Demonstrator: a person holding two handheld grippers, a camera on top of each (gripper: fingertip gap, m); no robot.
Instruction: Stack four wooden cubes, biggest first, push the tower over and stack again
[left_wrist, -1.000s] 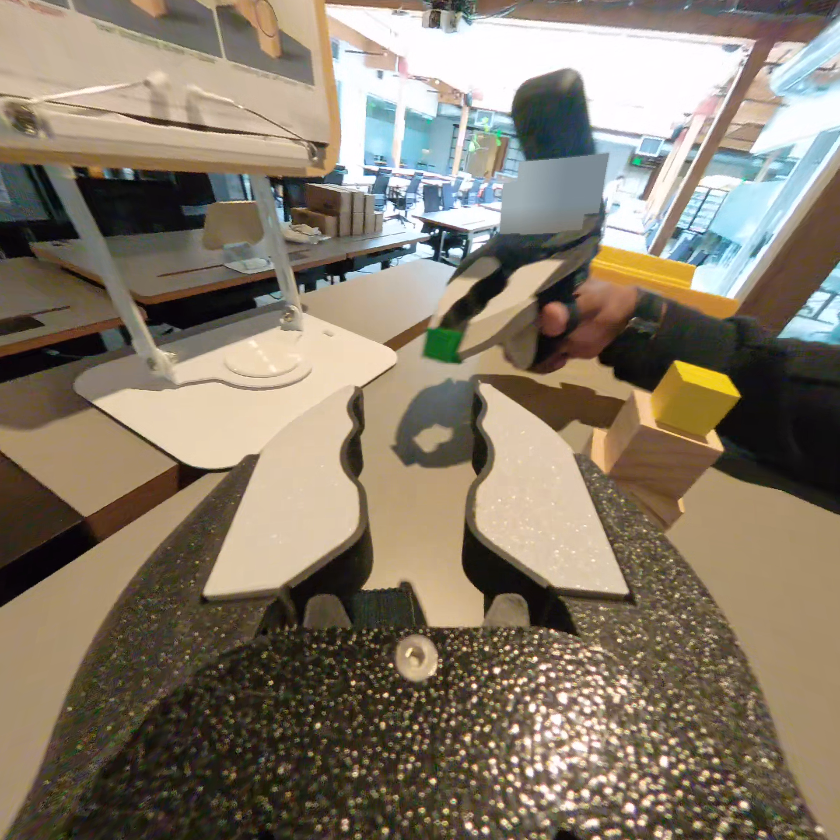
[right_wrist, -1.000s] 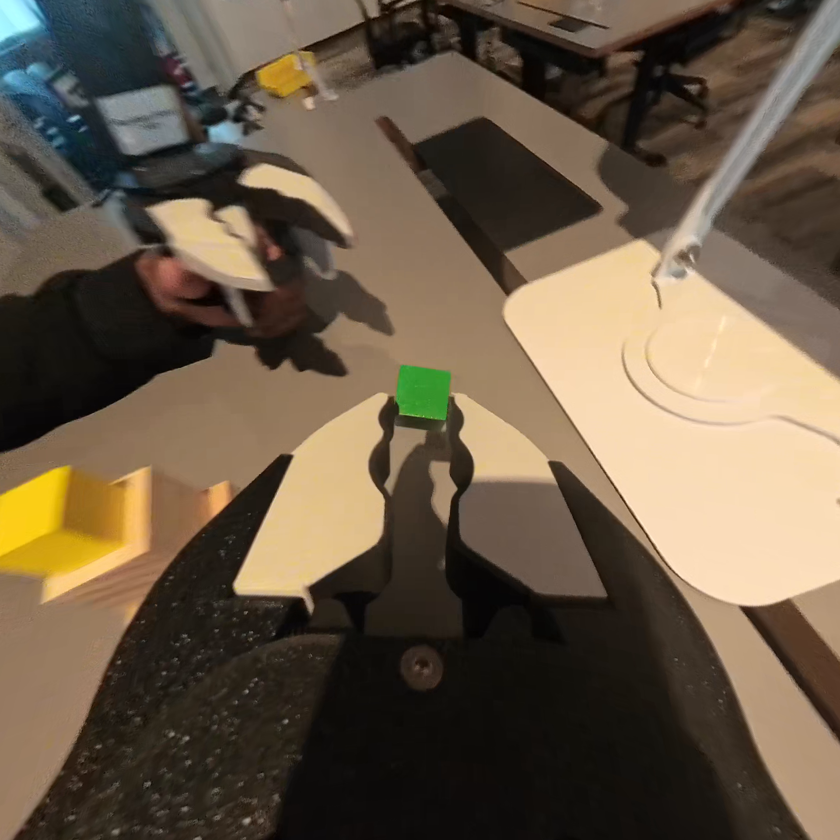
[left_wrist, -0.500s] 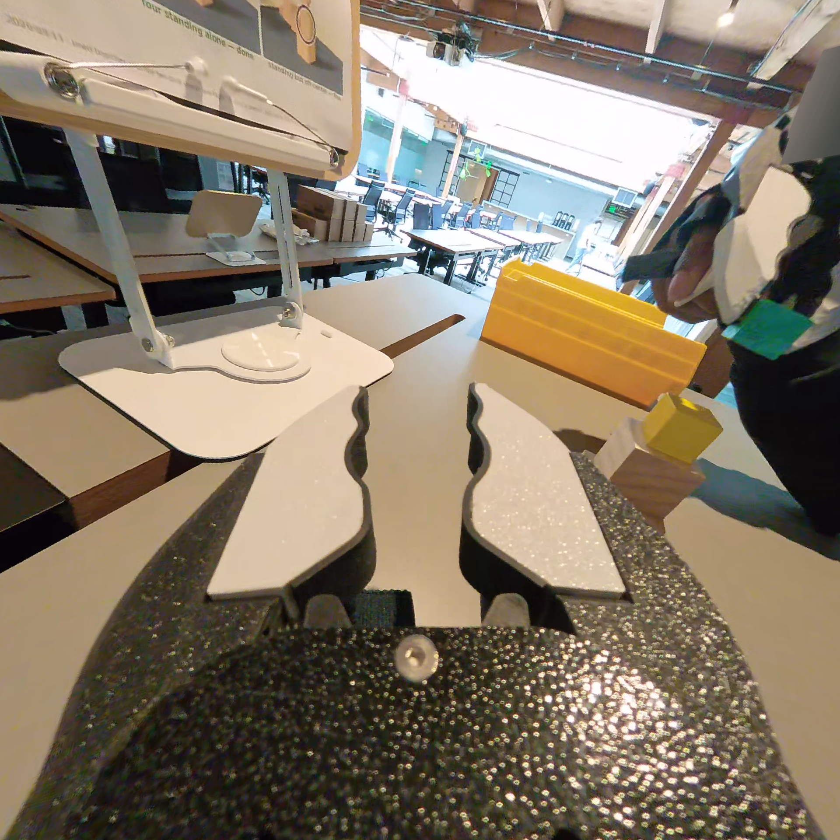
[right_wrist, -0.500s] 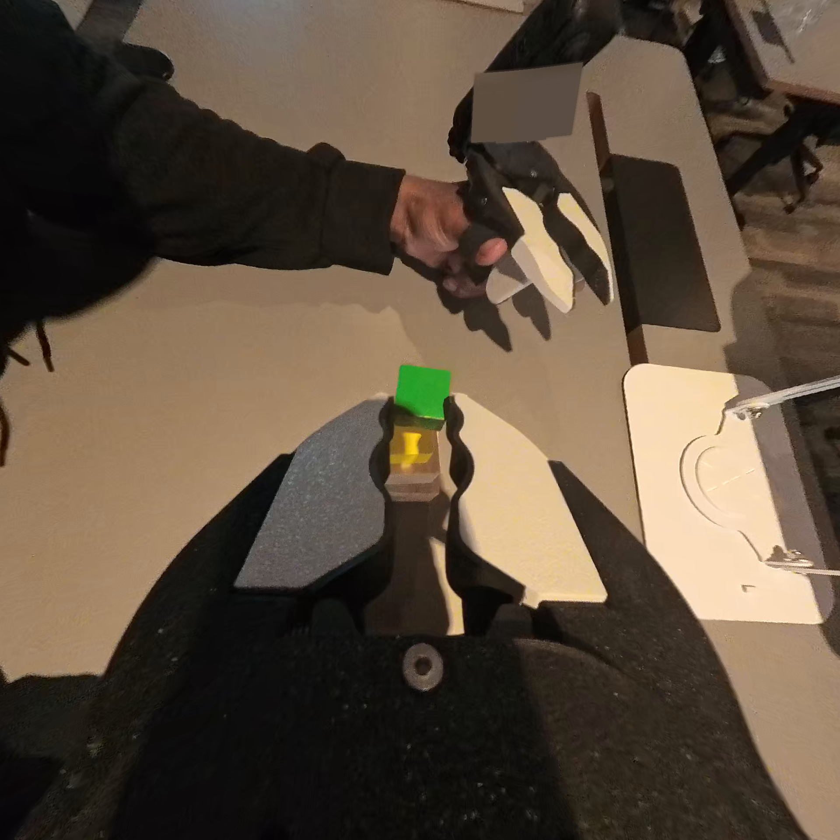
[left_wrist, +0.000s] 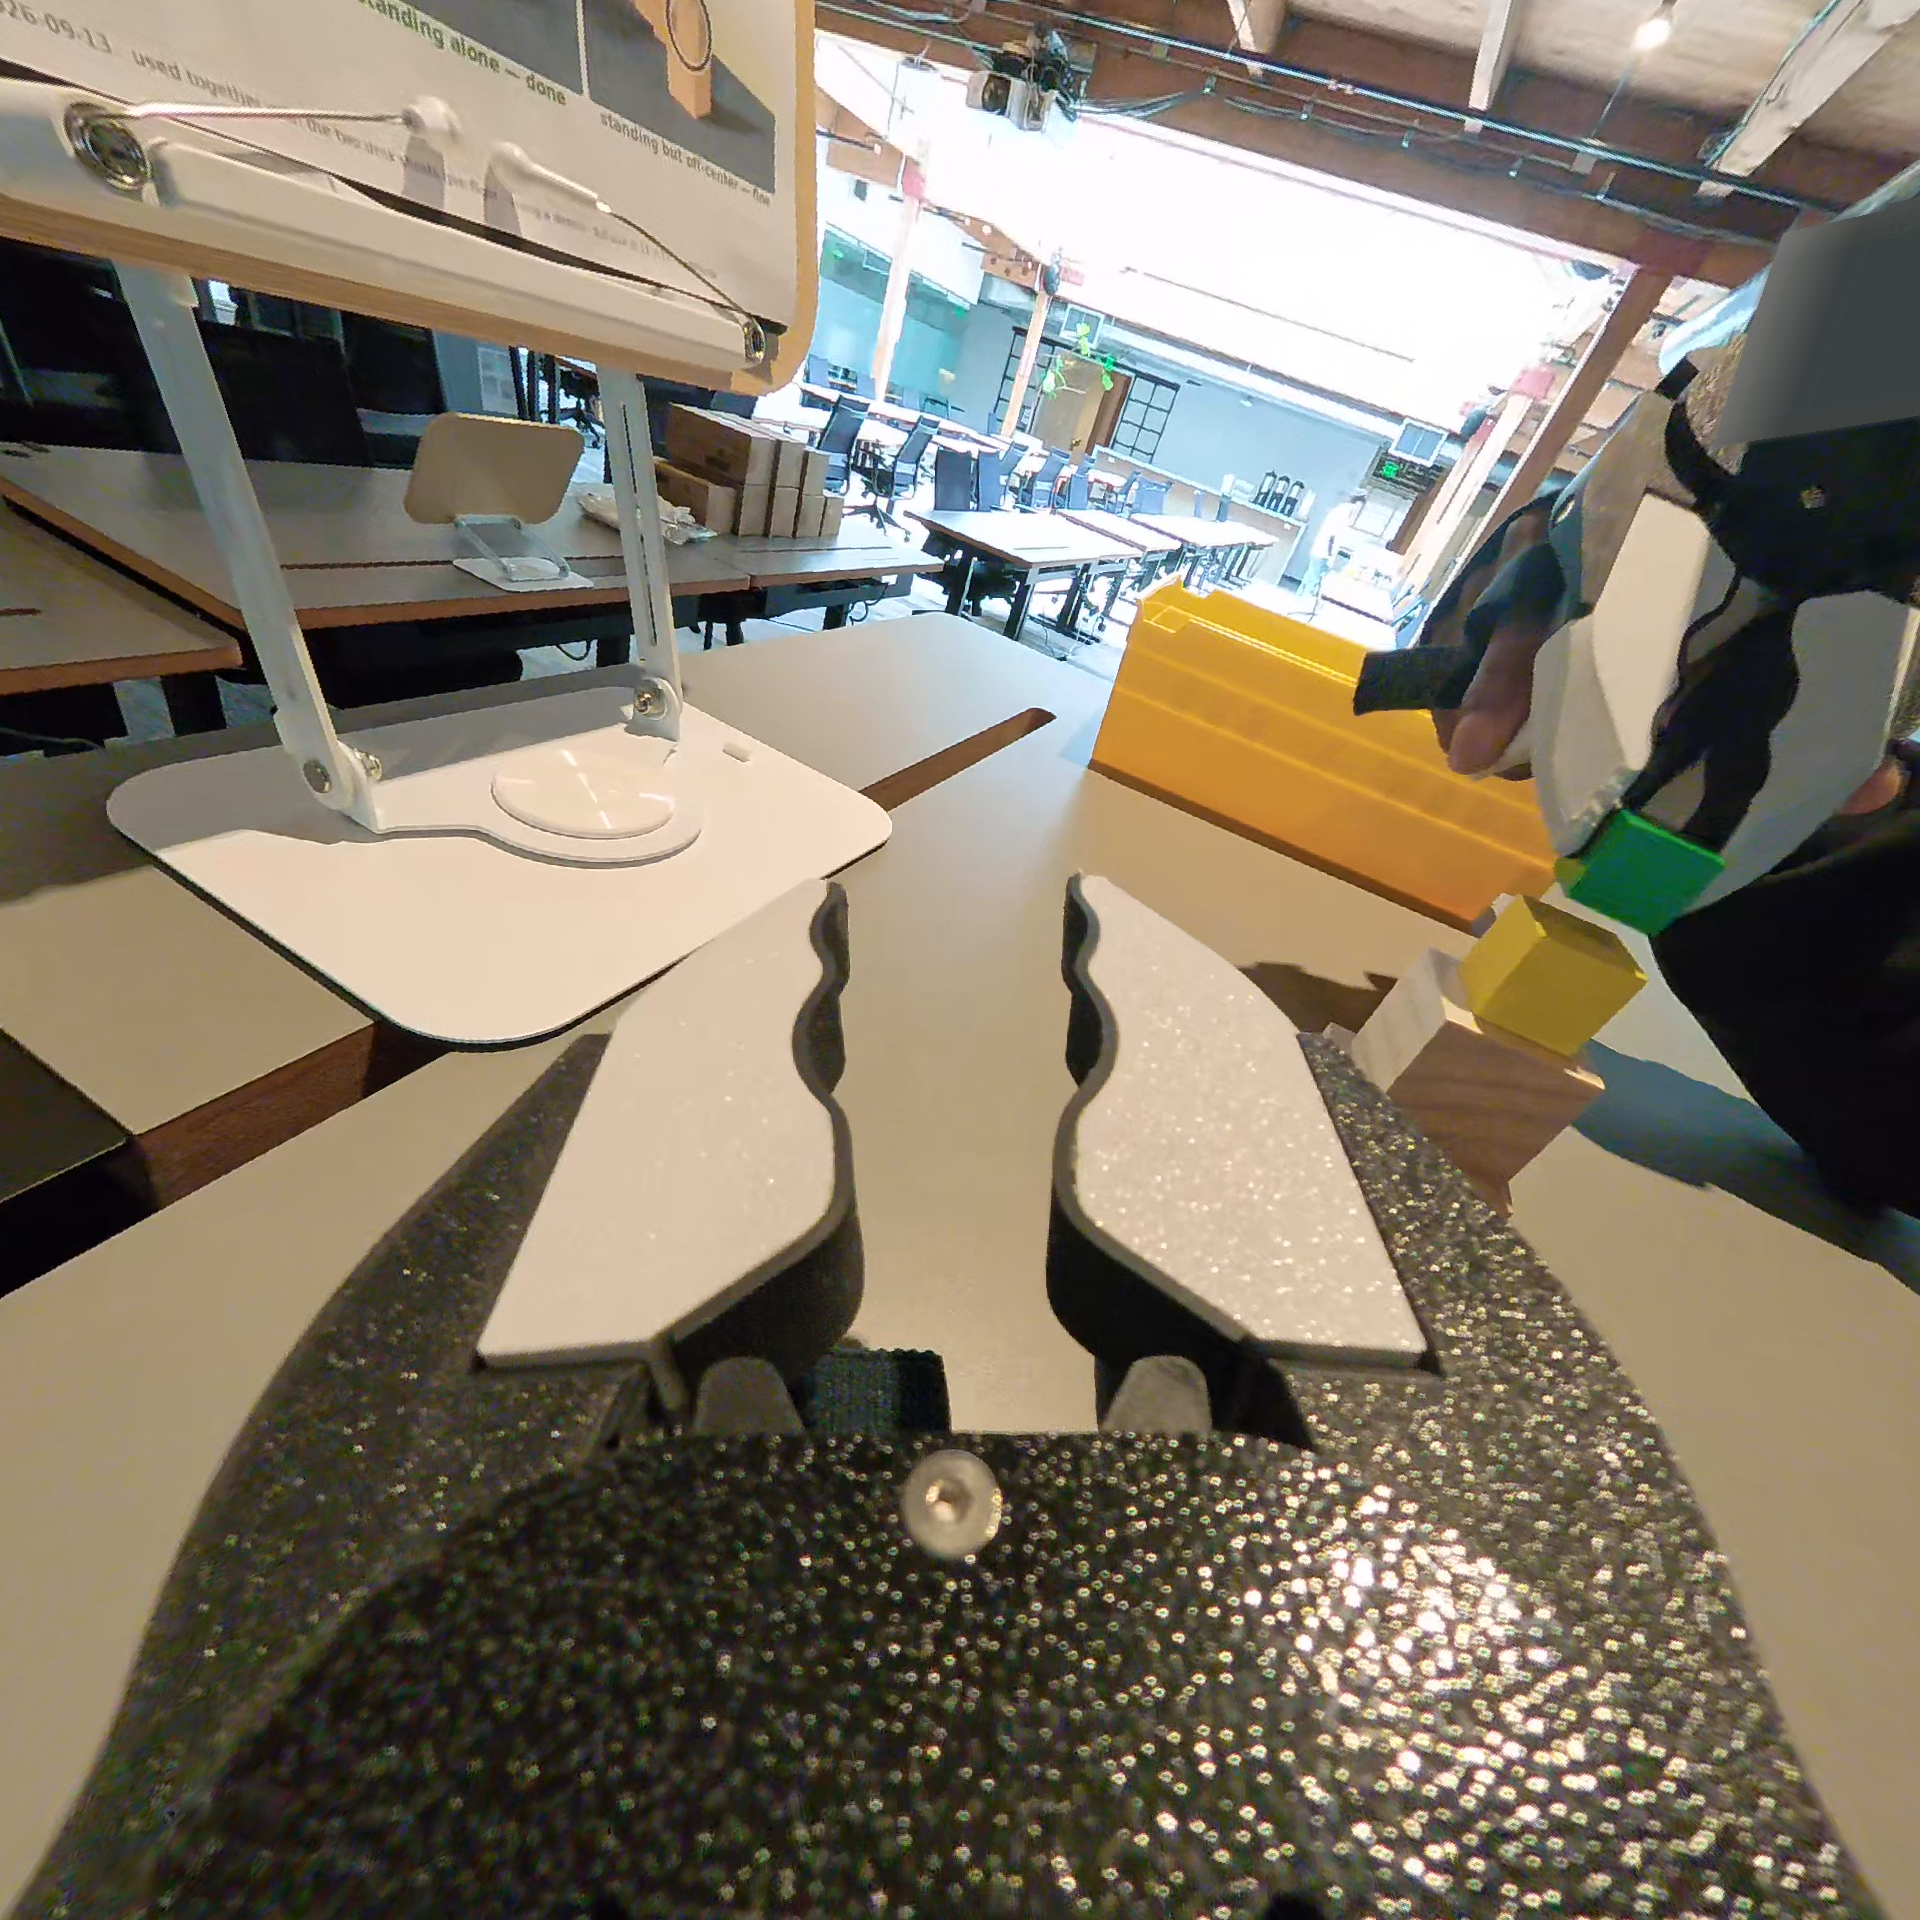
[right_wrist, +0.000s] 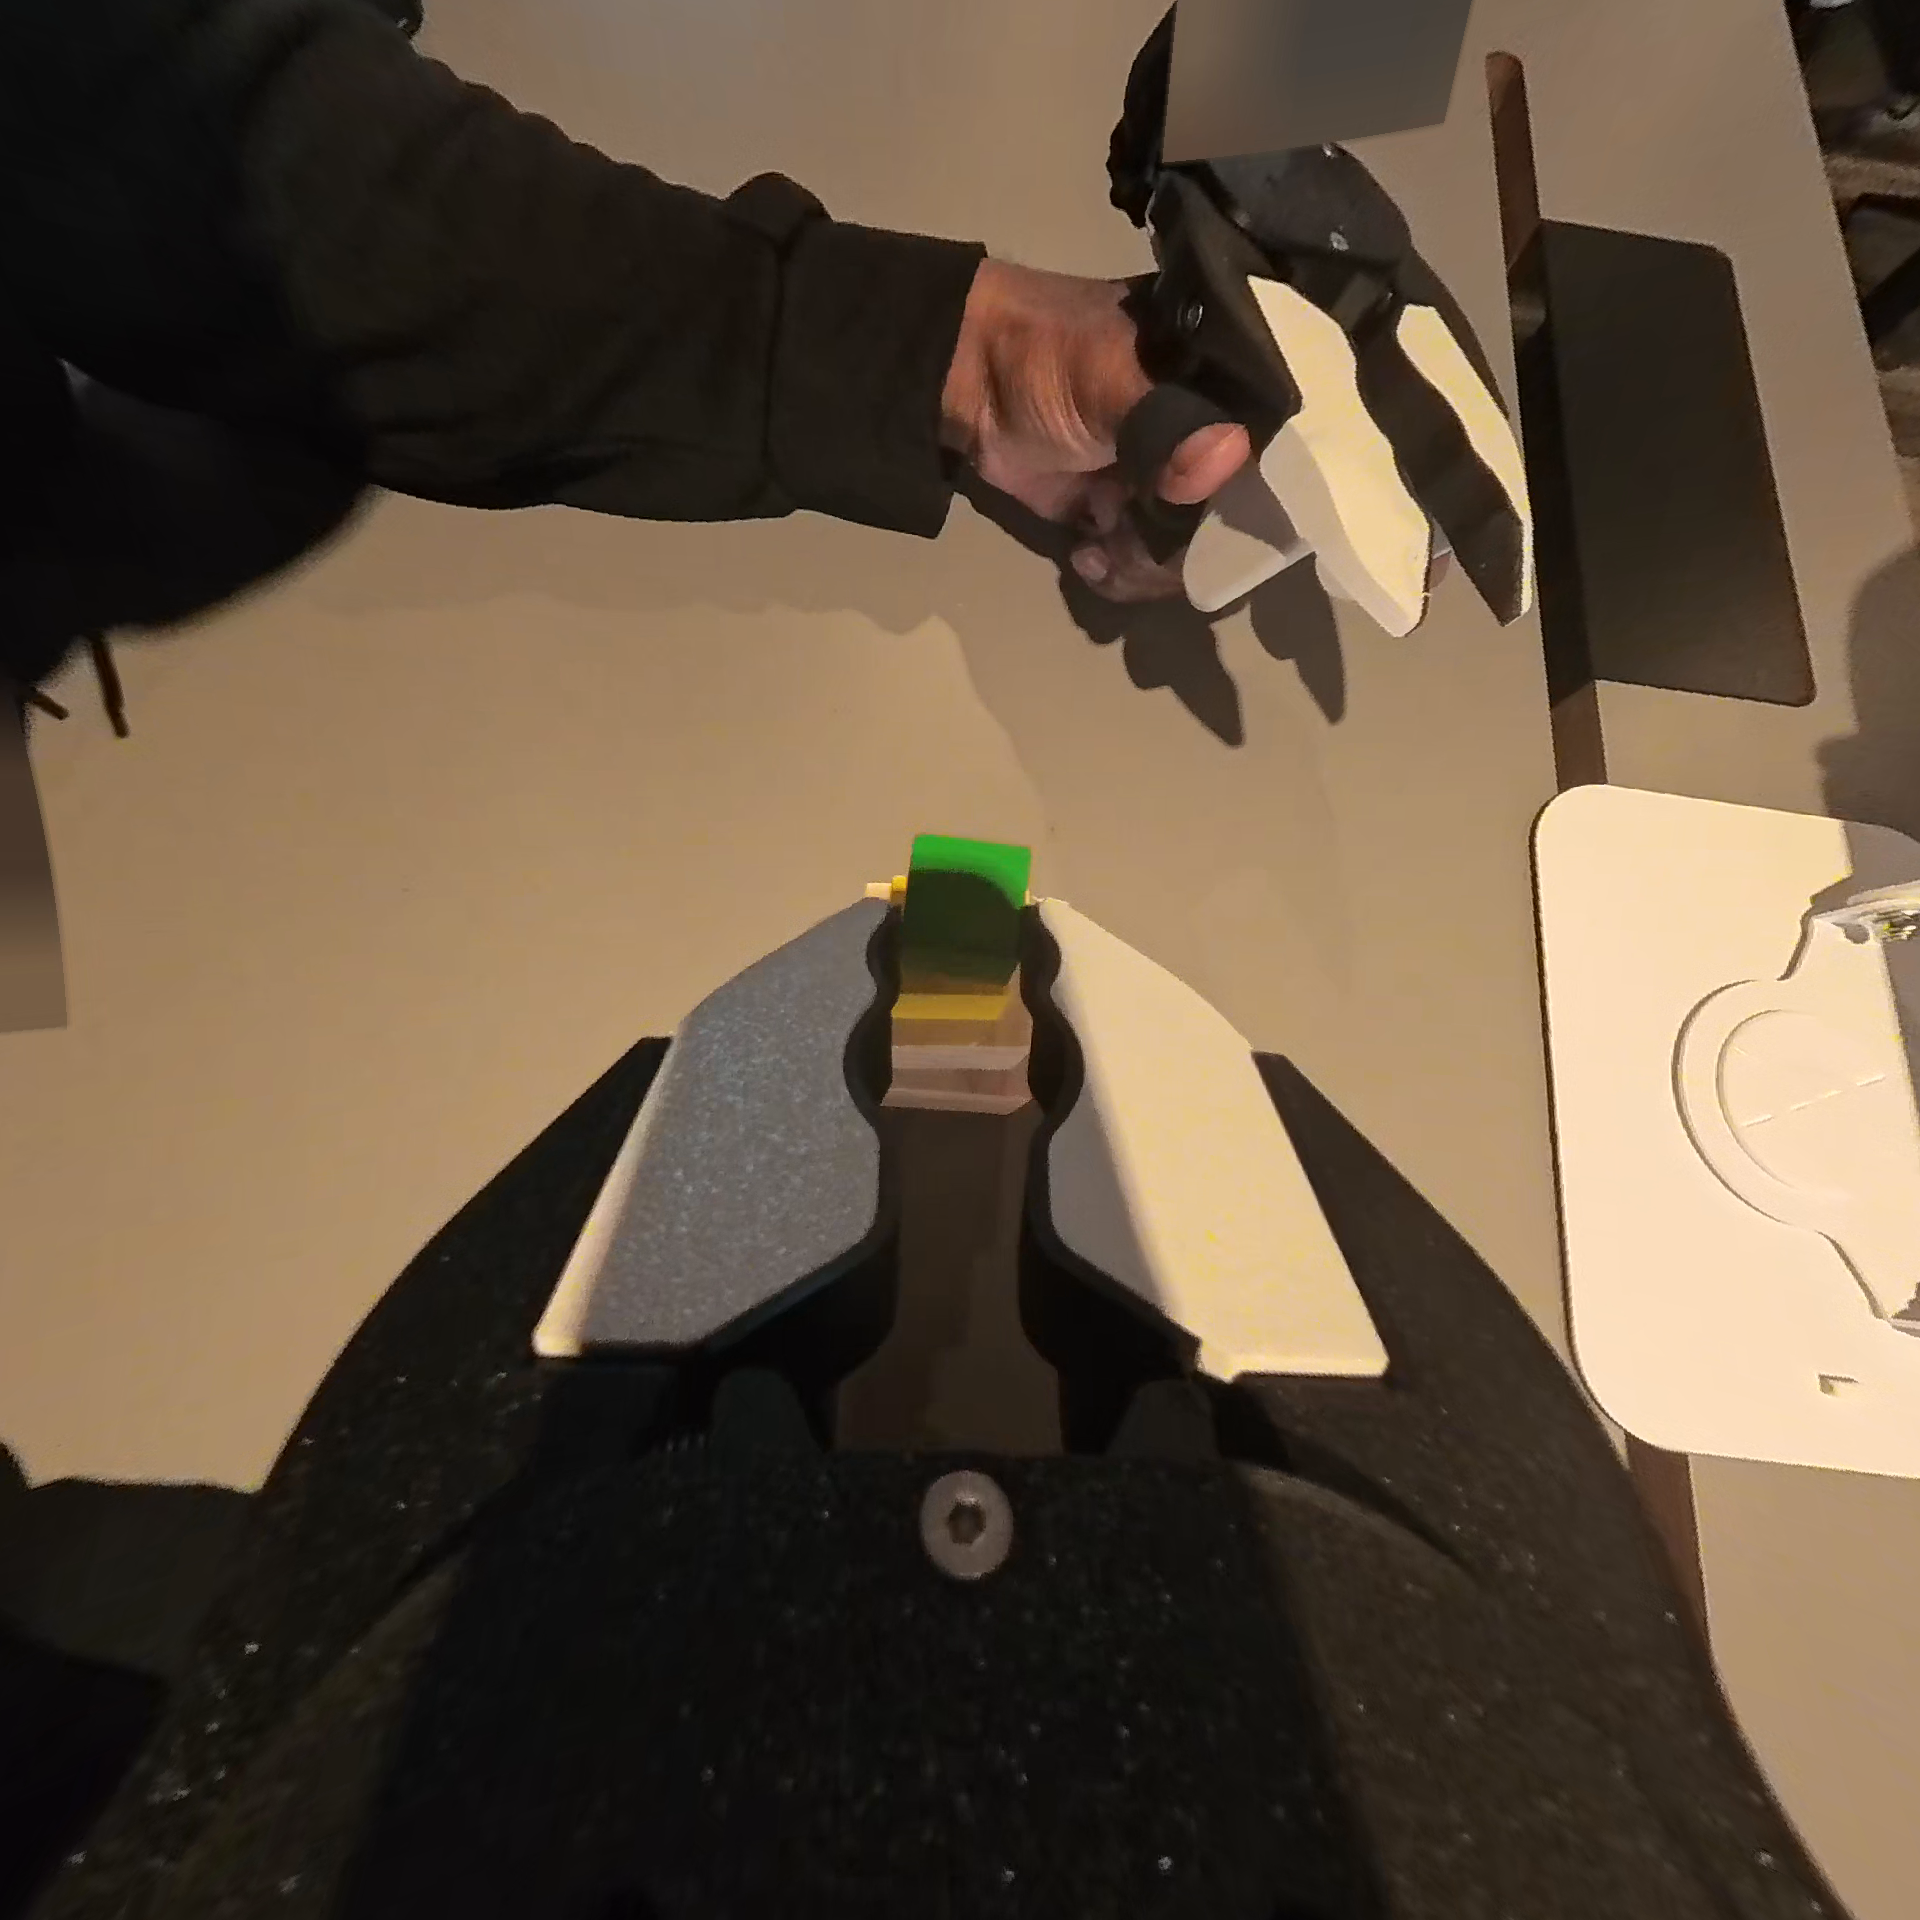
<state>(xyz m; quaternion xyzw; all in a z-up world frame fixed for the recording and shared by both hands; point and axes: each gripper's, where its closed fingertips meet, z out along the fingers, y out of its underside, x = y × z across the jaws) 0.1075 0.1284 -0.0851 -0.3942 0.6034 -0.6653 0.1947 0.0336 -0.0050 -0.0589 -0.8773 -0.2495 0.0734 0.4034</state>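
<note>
A stack stands at the right of the left wrist view: plain wooden cubes at the bottom with a yellow cube on top. My right gripper is shut on a small green cube and holds it right over the yellow cube, just above or touching it. In the right wrist view the right gripper looks down on the green cube, the yellow cube and the wooden cubes in line. My left gripper is open and empty, left of the stack; it also shows in the right wrist view.
A white stand base holding a slanted board sits at the left on the grey table. A yellow bin stands behind the stack. A black mat lies beyond the left gripper. A black-sleeved arm crosses the table.
My right gripper carried the green cube from the middle of the table over to the stack and lowered it to the yellow cube. The left gripper stayed open and tilted a little.
</note>
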